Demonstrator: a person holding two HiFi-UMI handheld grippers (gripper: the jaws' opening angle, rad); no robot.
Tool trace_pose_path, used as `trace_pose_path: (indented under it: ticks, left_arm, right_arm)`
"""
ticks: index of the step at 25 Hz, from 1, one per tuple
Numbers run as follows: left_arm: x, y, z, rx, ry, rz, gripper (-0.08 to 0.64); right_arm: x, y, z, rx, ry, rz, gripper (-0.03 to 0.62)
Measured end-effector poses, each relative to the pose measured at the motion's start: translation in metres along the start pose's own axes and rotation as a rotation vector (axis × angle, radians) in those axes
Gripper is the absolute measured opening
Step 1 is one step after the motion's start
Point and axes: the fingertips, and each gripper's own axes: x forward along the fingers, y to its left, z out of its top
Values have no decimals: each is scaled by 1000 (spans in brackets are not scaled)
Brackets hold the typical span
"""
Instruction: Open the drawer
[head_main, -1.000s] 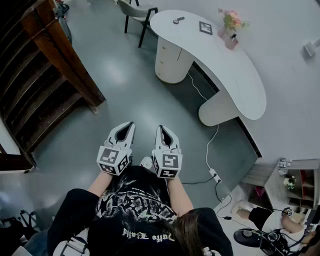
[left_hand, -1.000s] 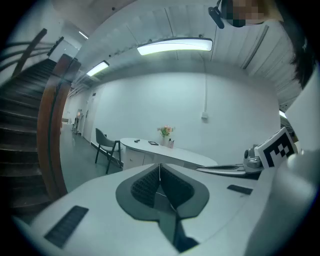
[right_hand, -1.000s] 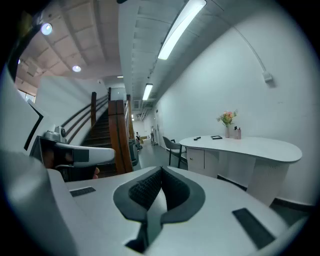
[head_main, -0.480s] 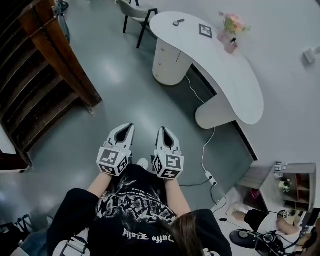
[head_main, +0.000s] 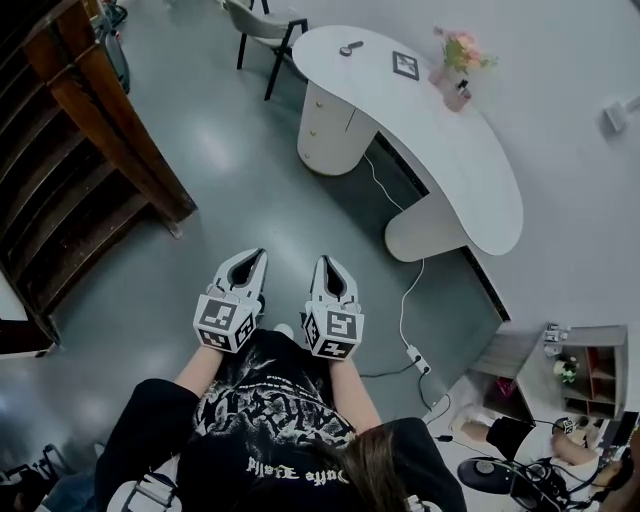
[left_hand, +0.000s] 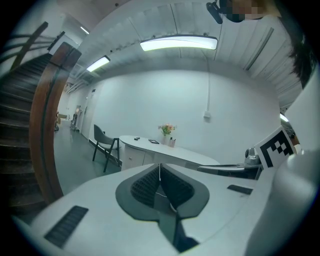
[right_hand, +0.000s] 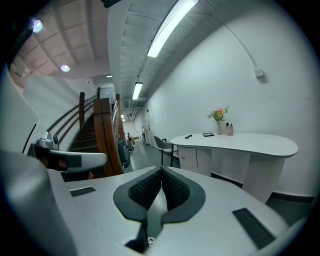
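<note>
Grey floor (head_main: 250, 170) lies under the left gripper (head_main: 260, 254) and right gripper (head_main: 325, 260), both closed tight and empty. Well beyond their fingertips, the curved desk (head_main: 450, 150) stretches rightward. Only the right gripper view shows its drawer (right_hand: 187, 157) front, facing them.

Left gripper (head_main: 246, 270), right gripper (head_main: 331, 276): side by side, fingers together, empty.

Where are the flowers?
In the head view, the flowers stand at the top right, on the far end of the curved white desk, beside the wall.
</note>
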Motion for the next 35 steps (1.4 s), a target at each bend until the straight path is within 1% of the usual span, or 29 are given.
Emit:
trace_pose_path:
  ticks: [4, 7, 9, 13, 18, 21, 24, 25, 28, 32, 35]
  left_arm:
    - [22, 18, 3, 31, 19, -14, 25]
    - [35, 33, 13, 18, 18, -24, 25]
    - [44, 41, 19, 17, 22, -34, 25]
    - [67, 61, 26, -6, 32, -72, 25]
    - [100, 88, 26, -19, 63, -92, 25]
    - [118, 99, 31, -24, 70, -142, 25]
    - [134, 108, 43, -63, 56, -234, 25]
    - [140, 112, 47, -61, 55, -253, 25]
    - [156, 127, 53, -14, 72, -282, 25]
    - [173, 151, 59, -33, 91, -336, 25]
    - [180, 165, 62, -15, 109, -362, 25]
  right_arm:
    - [25, 0, -3, -16, 27, 7, 26]
    - [43, 3, 2, 30, 32, 30, 26]
    - [55, 2, 5, 44, 41, 25, 26]
    - [83, 0, 14, 37, 60, 11, 26]
    - [121, -3, 20, 12, 92, -7, 26]
    - [142, -4, 24, 23, 106, -35, 26]
    - [163, -4, 31, 40, 106, -73, 26]
    - [170, -4, 33, 47, 106, -83, 26]
    - [192, 0, 37, 53, 109, -102, 26]
    - [222, 11, 38, 66, 119, -116, 26]
    - [238, 20, 39, 78, 123, -122, 26]
